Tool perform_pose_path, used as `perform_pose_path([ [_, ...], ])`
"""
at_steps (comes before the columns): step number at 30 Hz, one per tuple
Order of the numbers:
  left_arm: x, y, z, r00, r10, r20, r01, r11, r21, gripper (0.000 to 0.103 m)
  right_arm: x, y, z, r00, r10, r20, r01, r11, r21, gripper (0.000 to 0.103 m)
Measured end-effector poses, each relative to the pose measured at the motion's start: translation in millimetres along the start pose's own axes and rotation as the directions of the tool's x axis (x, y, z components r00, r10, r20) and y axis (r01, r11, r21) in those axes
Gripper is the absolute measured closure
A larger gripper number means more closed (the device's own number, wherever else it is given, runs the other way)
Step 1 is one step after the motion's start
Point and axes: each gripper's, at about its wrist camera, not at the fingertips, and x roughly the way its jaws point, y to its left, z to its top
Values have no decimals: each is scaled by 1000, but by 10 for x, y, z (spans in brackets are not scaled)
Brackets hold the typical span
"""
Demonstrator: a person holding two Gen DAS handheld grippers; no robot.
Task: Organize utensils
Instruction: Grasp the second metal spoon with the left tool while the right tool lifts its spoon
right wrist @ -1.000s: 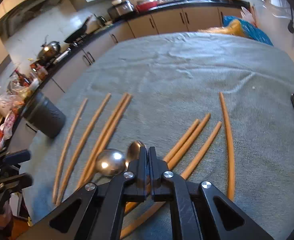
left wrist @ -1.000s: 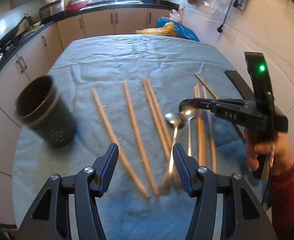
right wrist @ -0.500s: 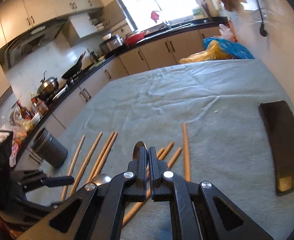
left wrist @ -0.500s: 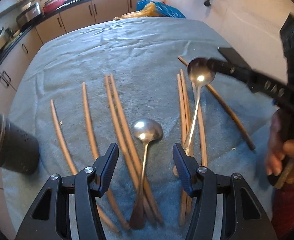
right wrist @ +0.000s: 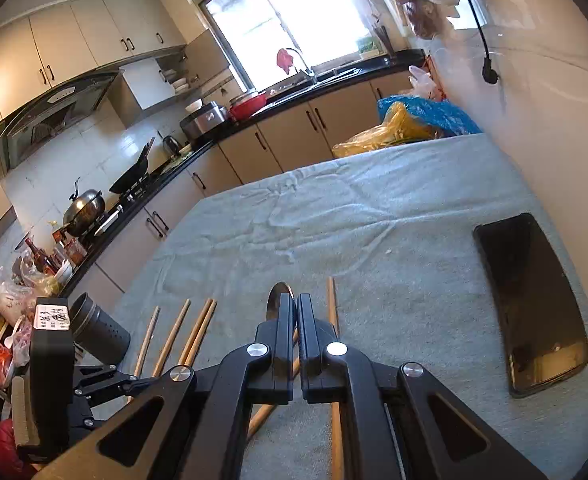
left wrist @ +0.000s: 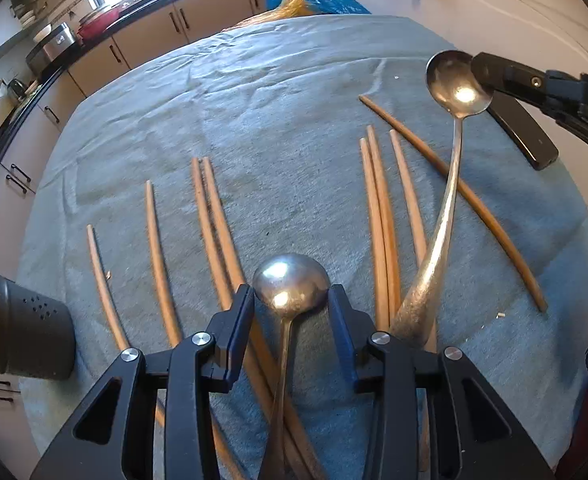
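Standing at nine o'clock in the left wrist view, the dark perforated holder [left wrist: 17, 332] sits on the grey-clothed bench [left wrist: 277, 92]. In the right wrist view a white label [right wrist: 52, 317] on the left tool carries writing too small to read. Wooden chopsticks [left wrist: 155, 256] lie fanned across the cloth, long axes running six to twelve. The left claw [left wrist: 290, 300] has just been narrowing — its pads now flank the bowl of a spoon [left wrist: 289, 286] lying flat, handle trailing toward six; whether they press it I cannot tell. At one o'clock the right claw [right wrist: 296, 312], fully closed, pinches a second spoon [left wrist: 458, 84] by its bowl, handle slanting down toward six. A black phone [right wrist: 534, 312] lies at three o'clock.
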Motion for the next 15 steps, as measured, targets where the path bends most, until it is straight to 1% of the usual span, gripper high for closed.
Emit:
perform_pose_path([
  [4, 35, -19, 41, 1000, 16, 12, -16, 1000, 8, 66, -26, 16, 7, 1000, -11, 15, 11, 1000, -6, 100],
  [8, 3, 17, 15, 999, 22, 37, -22, 1000, -6, 66, -65, -29, 3, 999, -29, 34, 29, 1000, -4, 100],
  [12, -143, 111, -21, 996, 8, 92, -3, 999, -49, 67, -134, -59, 25, 997, -50, 67, 50, 999, 4, 100],
  [15, -378, 185, -30, 986, 7, 169, 6, 997, -76, 68, -177, -36, 35, 993, -70, 94, 71, 997, -6, 100],
])
